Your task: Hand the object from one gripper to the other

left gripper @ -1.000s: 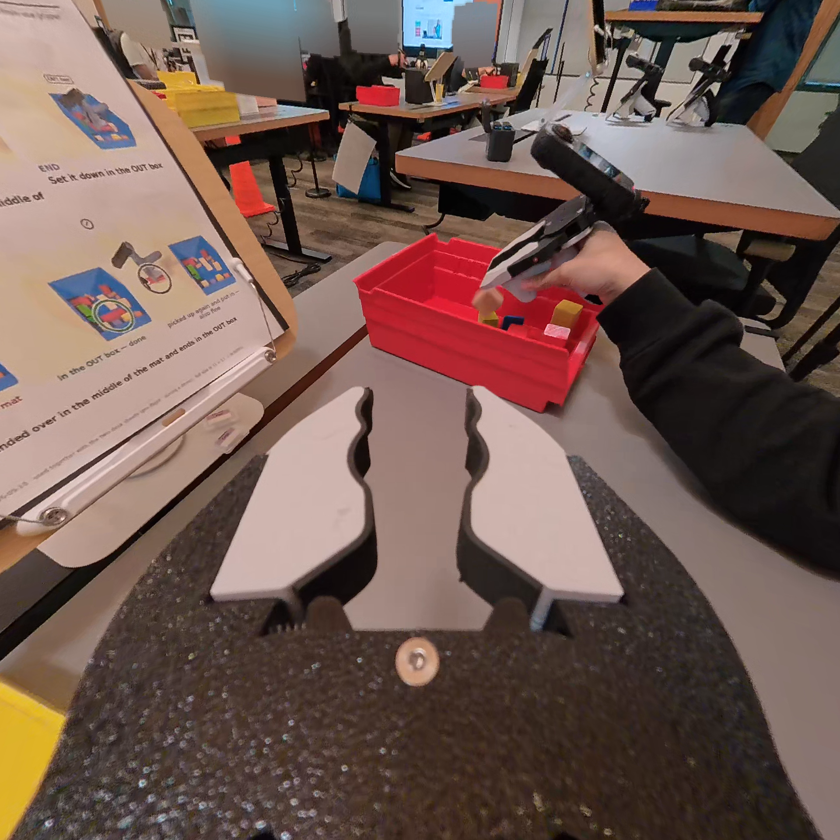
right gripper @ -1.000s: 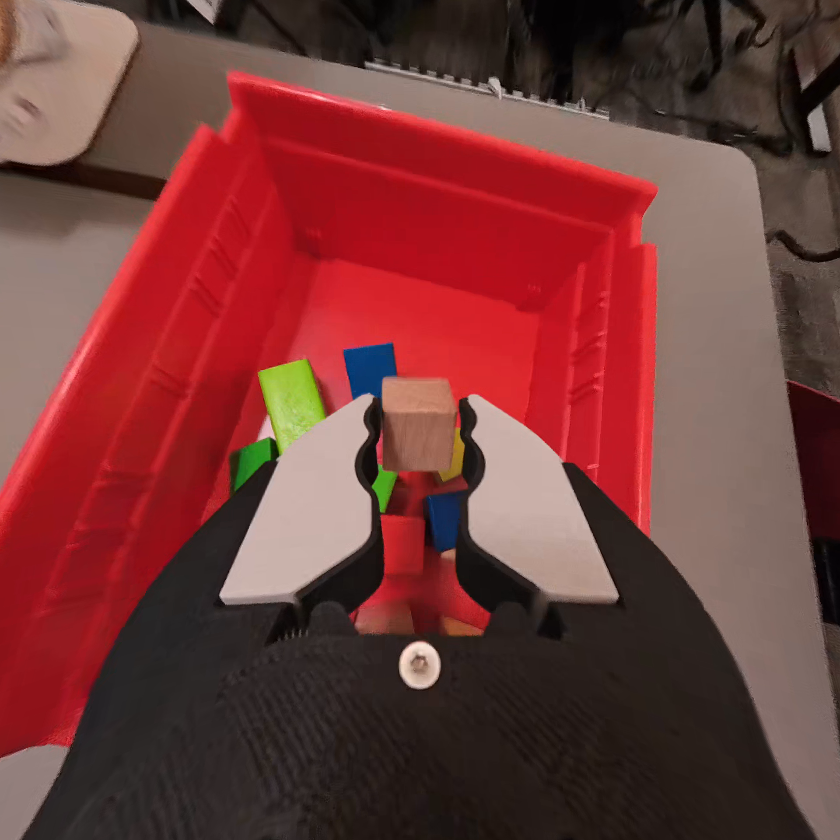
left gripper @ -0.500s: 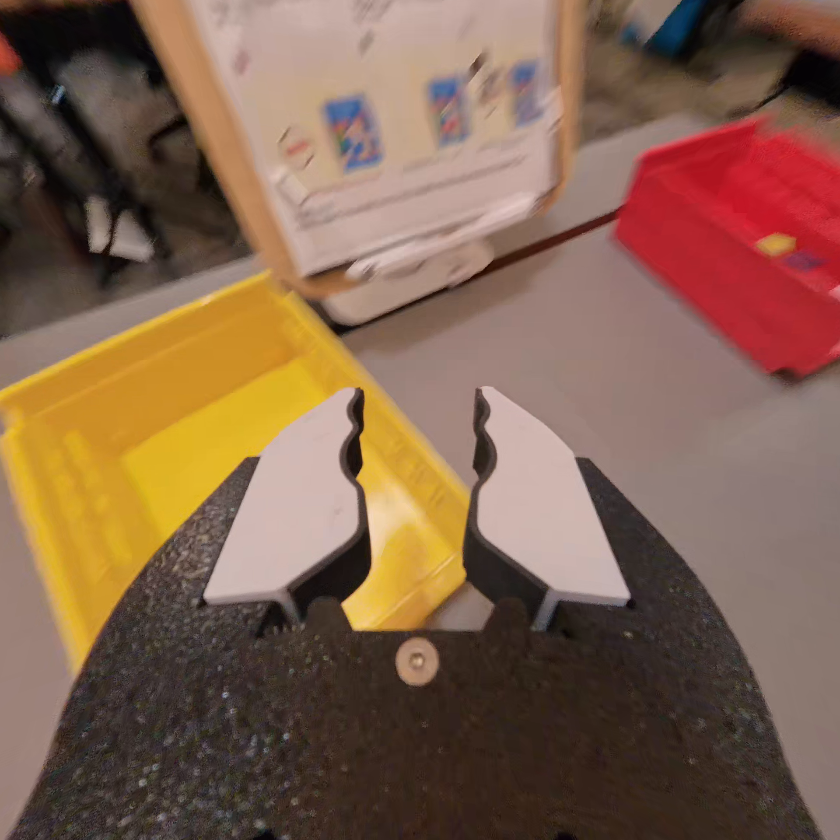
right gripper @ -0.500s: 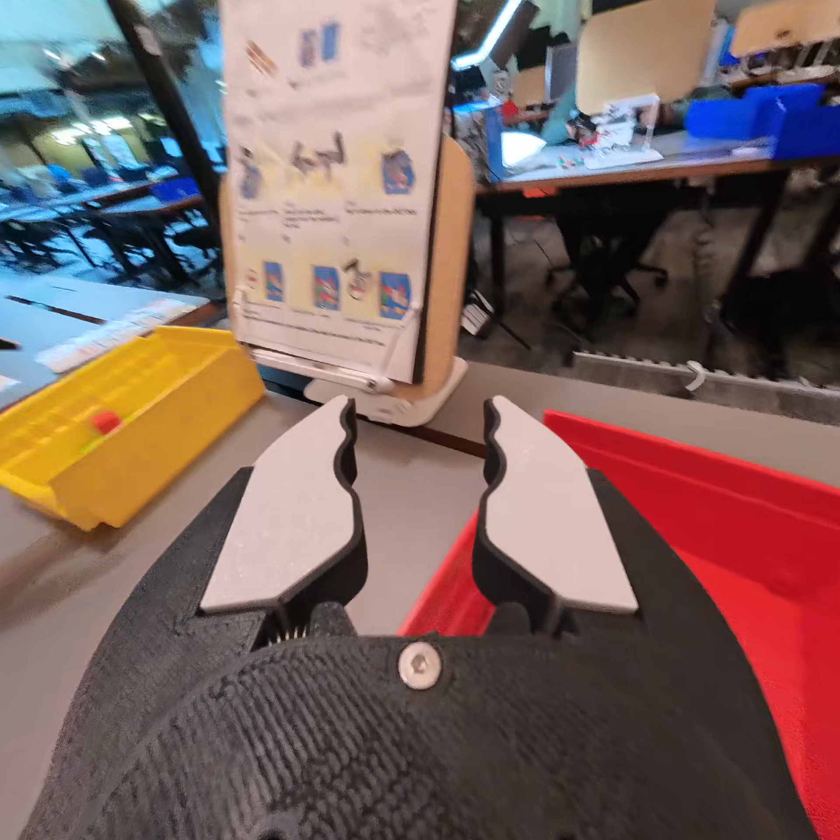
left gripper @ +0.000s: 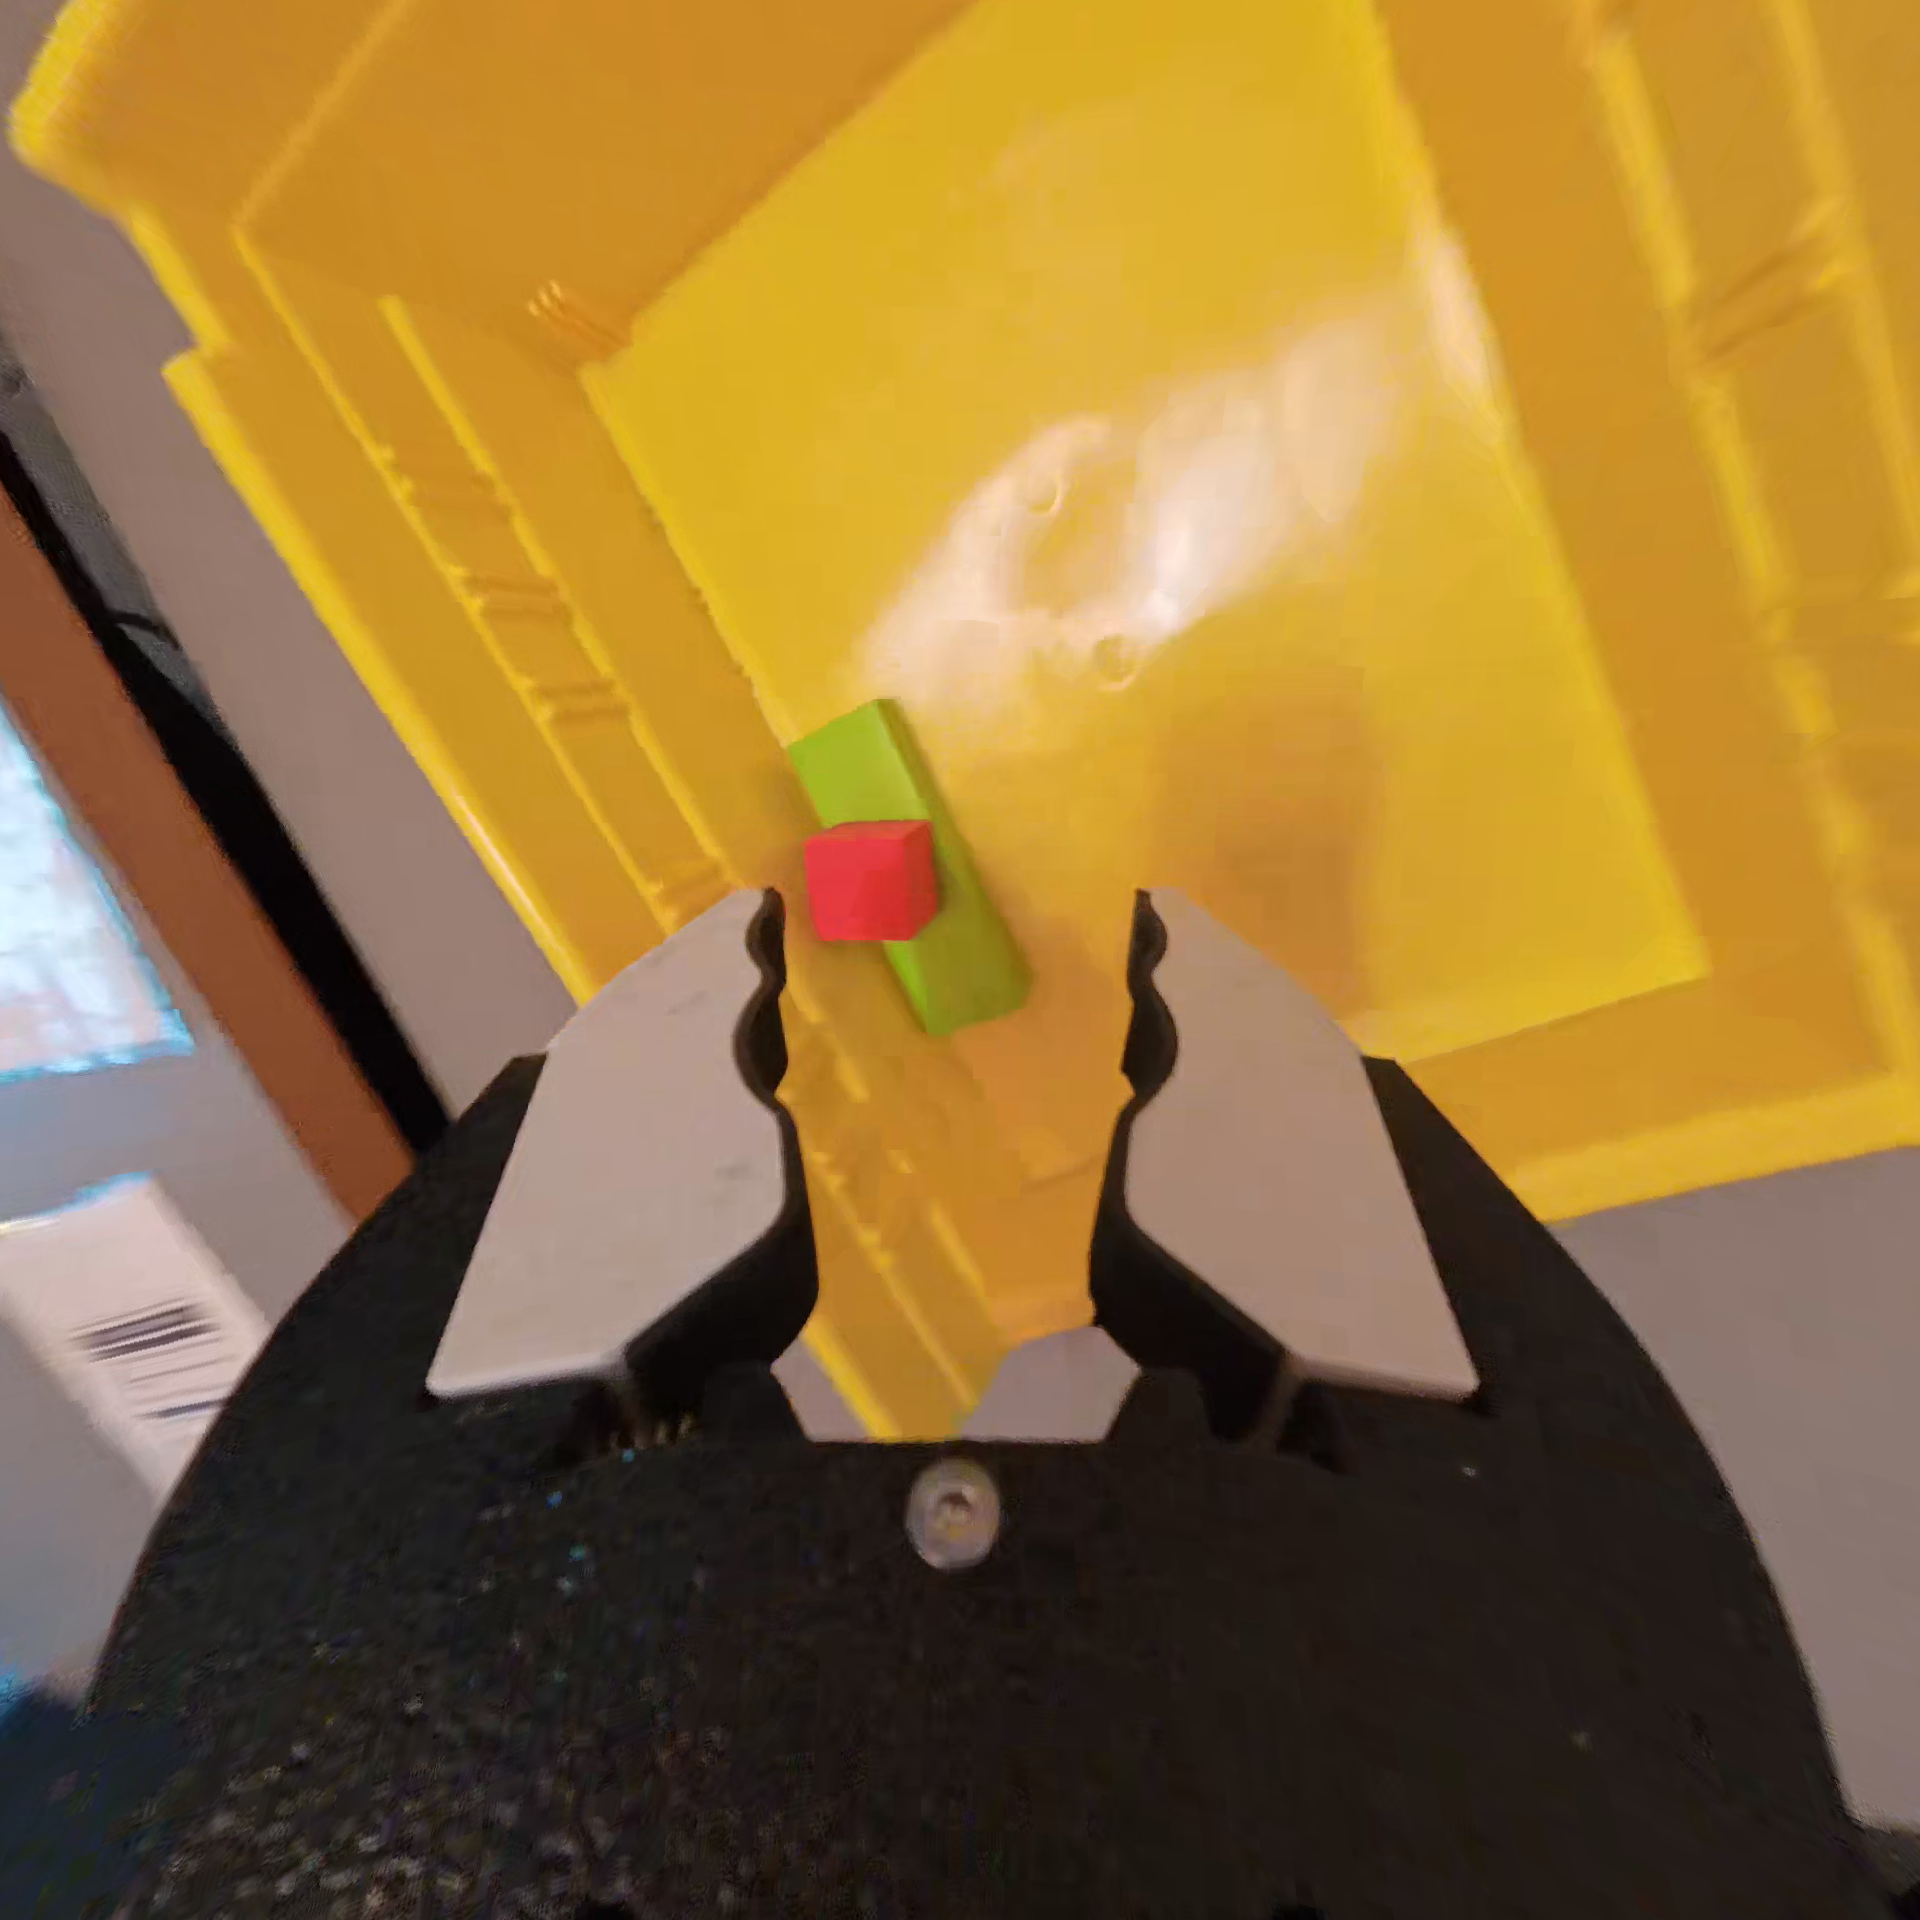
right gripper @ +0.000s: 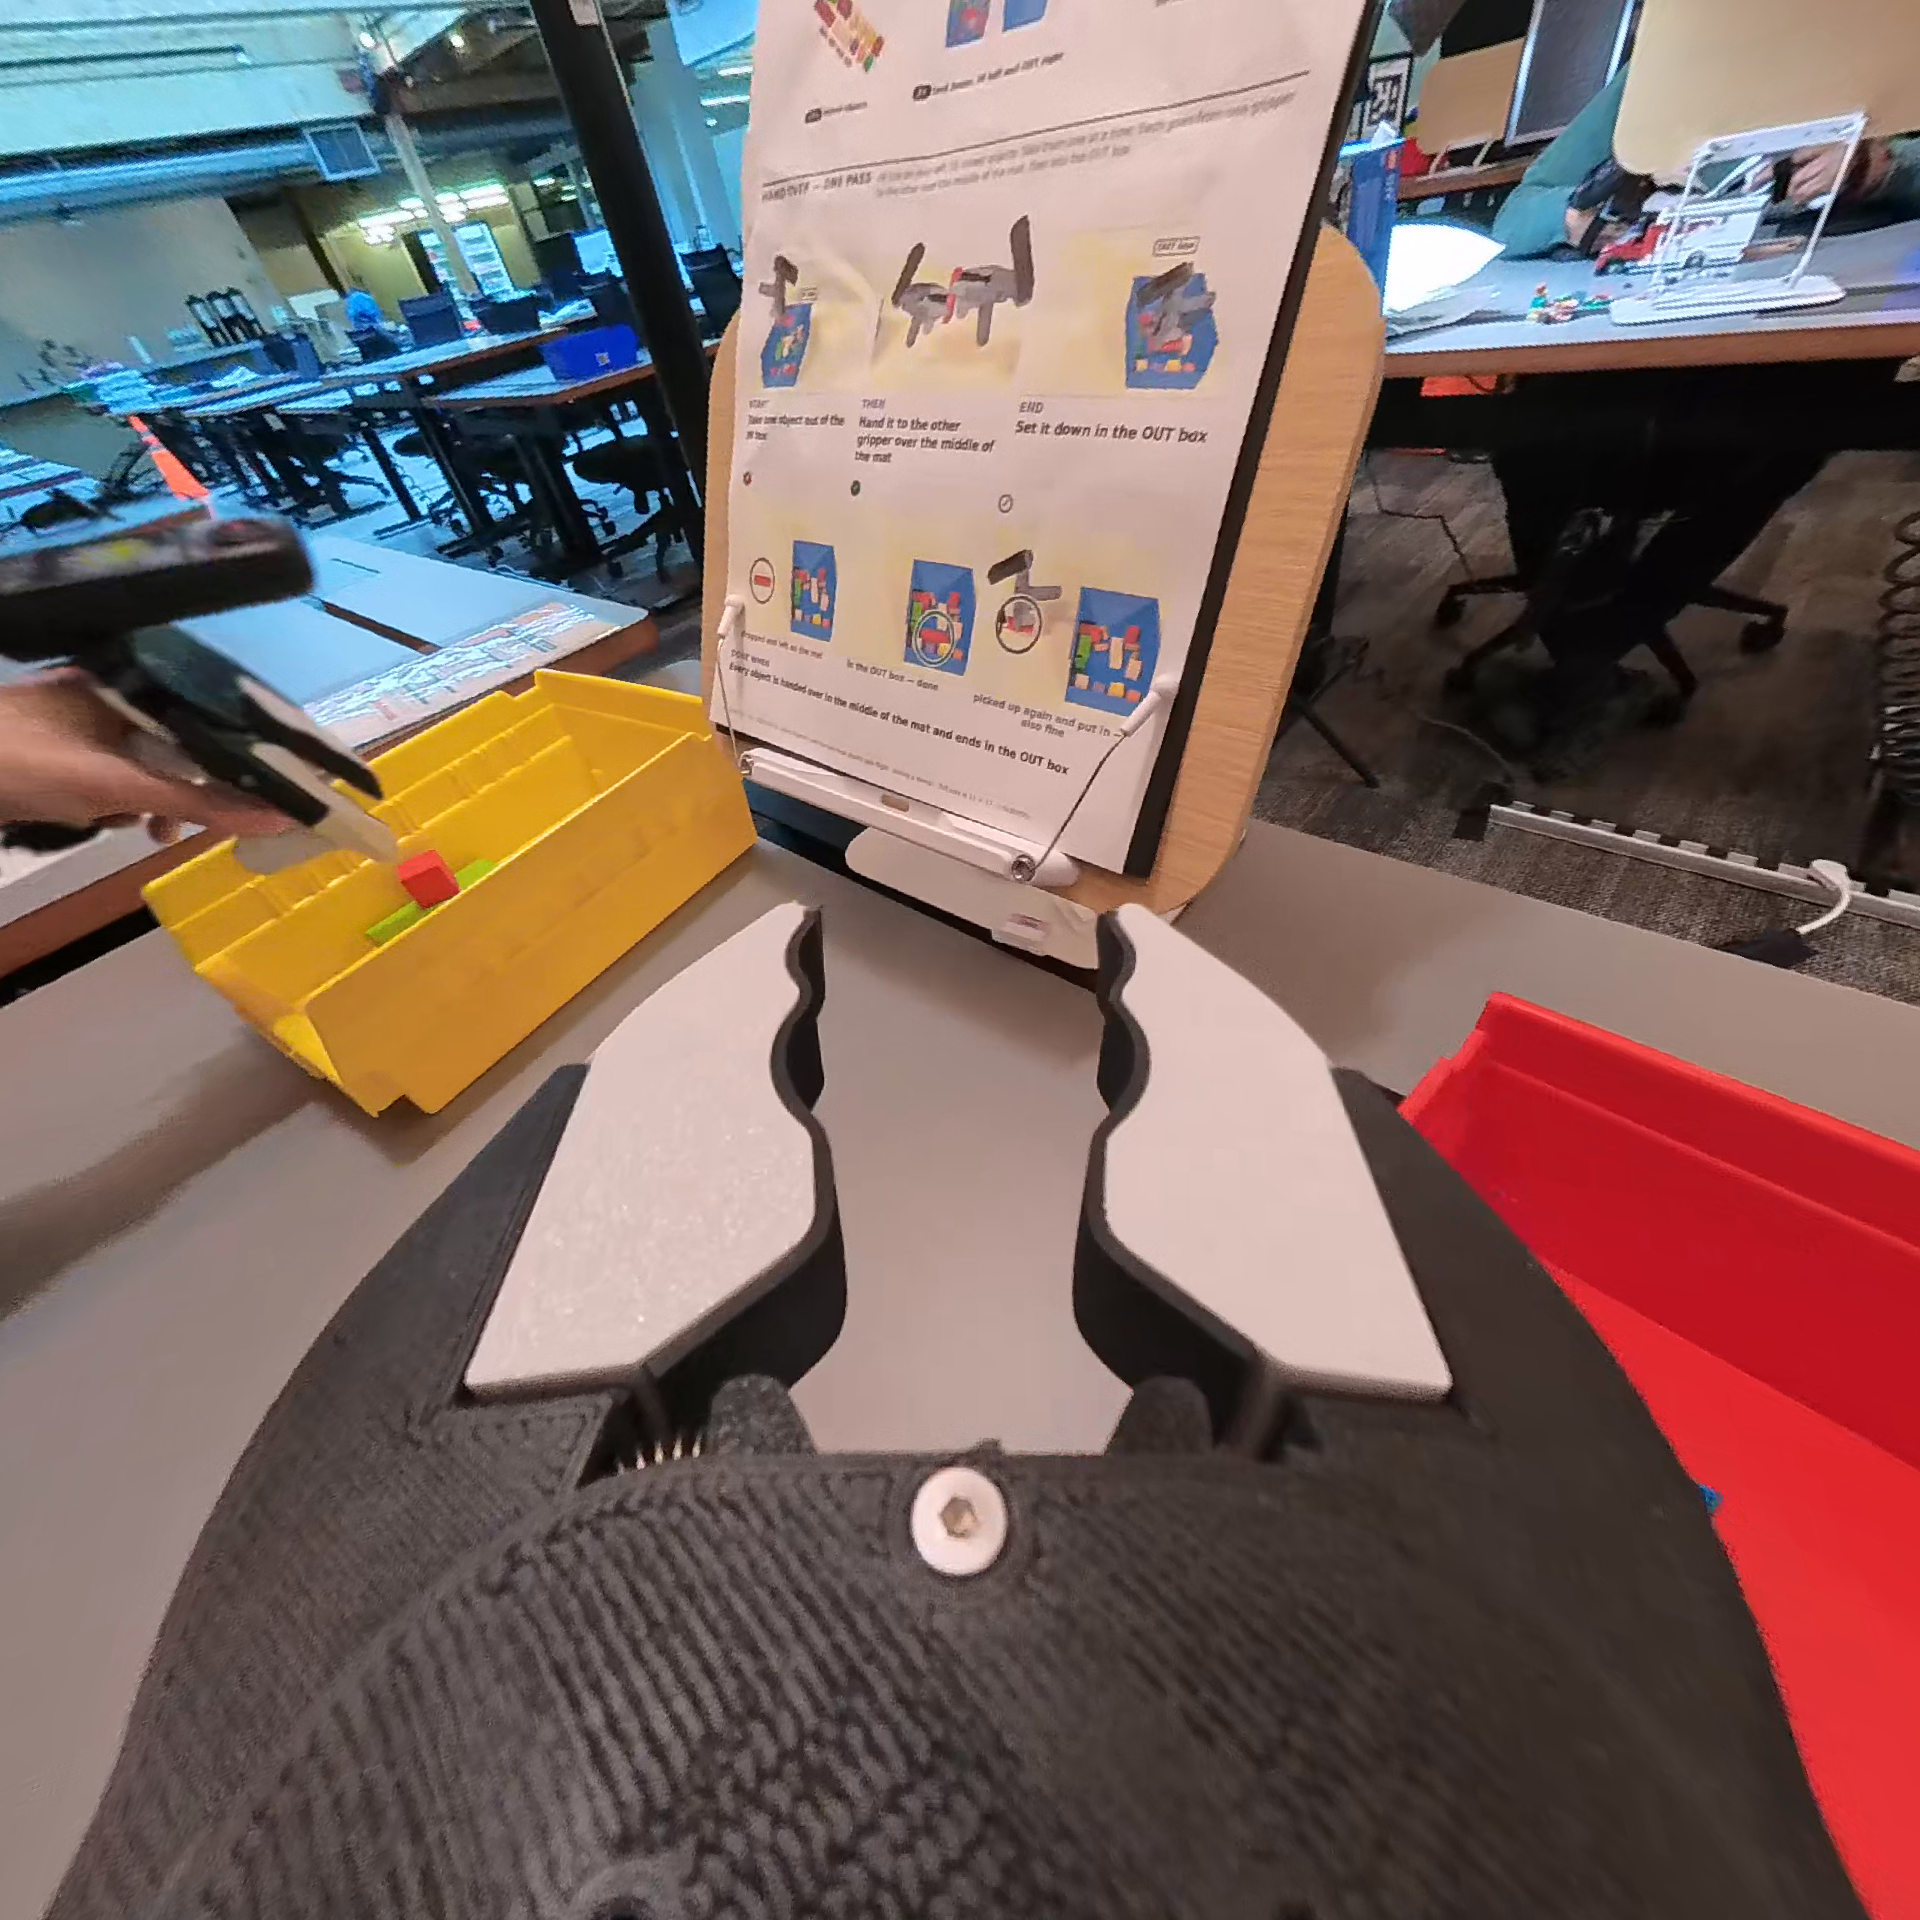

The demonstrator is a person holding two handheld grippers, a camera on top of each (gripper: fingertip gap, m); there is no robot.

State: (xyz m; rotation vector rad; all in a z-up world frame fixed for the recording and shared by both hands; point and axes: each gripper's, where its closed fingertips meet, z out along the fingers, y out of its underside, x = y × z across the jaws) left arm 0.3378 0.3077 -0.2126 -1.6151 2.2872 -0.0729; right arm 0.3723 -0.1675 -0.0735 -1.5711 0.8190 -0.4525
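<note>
The left gripper [left gripper: 951, 914] hangs over the yellow bin [left gripper: 1143, 416] at the left, fingers spread and pinching nothing; the red cube [left gripper: 871, 881] rests on a green block [left gripper: 914, 873] inside, likely just set down there. The right gripper [right gripper: 958, 935], also spread and bare, waits over the table [right gripper: 956, 1195] beside the red bin [right gripper: 1662, 1195]. Motion blur softens the yellow bin's walls, and the red bin's contents are cut off.

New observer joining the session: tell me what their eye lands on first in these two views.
The yellow bin fills the left wrist view, with a red cube sitting on a green block near its left wall, just beyond the open left gripper. In the right wrist view, the open, empty right gripper faces an illustrated instruction sheet on a stand, a red bin at the right.
</note>
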